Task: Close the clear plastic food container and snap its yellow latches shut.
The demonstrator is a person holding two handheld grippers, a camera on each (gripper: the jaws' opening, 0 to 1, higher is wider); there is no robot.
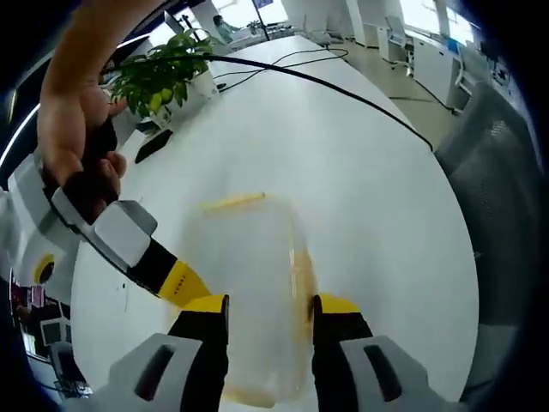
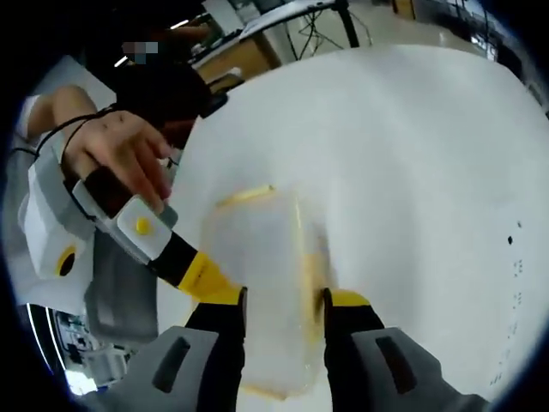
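While both grippers, left gripper (image 1: 269, 311) and right gripper (image 2: 283, 300), are hanging open over it, the container (image 1: 249, 283) is looking light, slick, best pressed at its yellow latches (image 1: 300, 279).

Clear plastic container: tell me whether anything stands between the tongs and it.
Nothing visible does. The container lies on the white table directly ahead of the left tongs and of the right tongs, reaching in between each pair of jaws.

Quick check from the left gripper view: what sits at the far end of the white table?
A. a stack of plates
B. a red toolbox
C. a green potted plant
C: a leafy green potted plant stands on the white table beyond the clear container.
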